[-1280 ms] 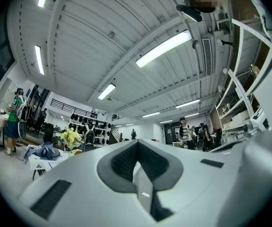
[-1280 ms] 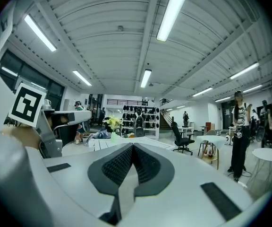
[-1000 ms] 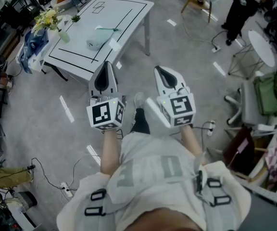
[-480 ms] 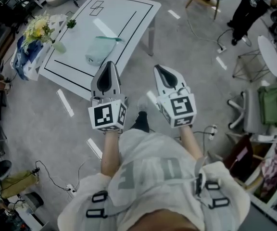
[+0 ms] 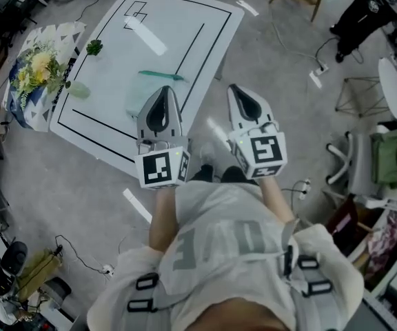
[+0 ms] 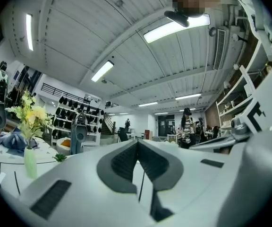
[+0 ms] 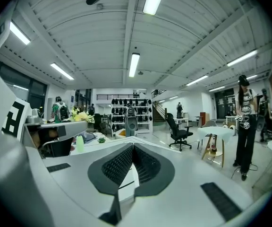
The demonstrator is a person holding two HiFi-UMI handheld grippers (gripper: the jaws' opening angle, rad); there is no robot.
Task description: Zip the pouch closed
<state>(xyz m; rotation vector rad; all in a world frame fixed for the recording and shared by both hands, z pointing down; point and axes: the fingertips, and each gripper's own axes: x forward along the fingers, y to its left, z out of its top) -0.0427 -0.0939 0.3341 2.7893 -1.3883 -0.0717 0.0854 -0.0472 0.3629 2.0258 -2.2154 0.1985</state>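
Observation:
A pale green pouch (image 5: 137, 93) with a teal zipper strip (image 5: 160, 76) lies on the white table (image 5: 185, 26), near its front edge. My left gripper (image 5: 164, 89) is held level over that edge, its tip just right of the pouch and covering part of it. It is shut with nothing in it (image 6: 137, 144). My right gripper (image 5: 239, 88) hangs beside the table's right corner over the floor, also shut and empty (image 7: 132, 147). Neither gripper view shows the pouch.
On the table's left stand a vase (image 5: 78, 89) of yellow flowers (image 5: 35, 65), a small green sprig (image 5: 94, 47) and a white strip (image 5: 145, 35). A person in black (image 5: 361, 14), a round white table (image 5: 394, 80), a green bag (image 5: 390, 156) and floor cables (image 5: 74, 254) lie around.
The person has walked toward the table, so both grippers have come forward to its front edge. The pouch now sits right beside the left gripper's tip. Both jaws stayed shut.

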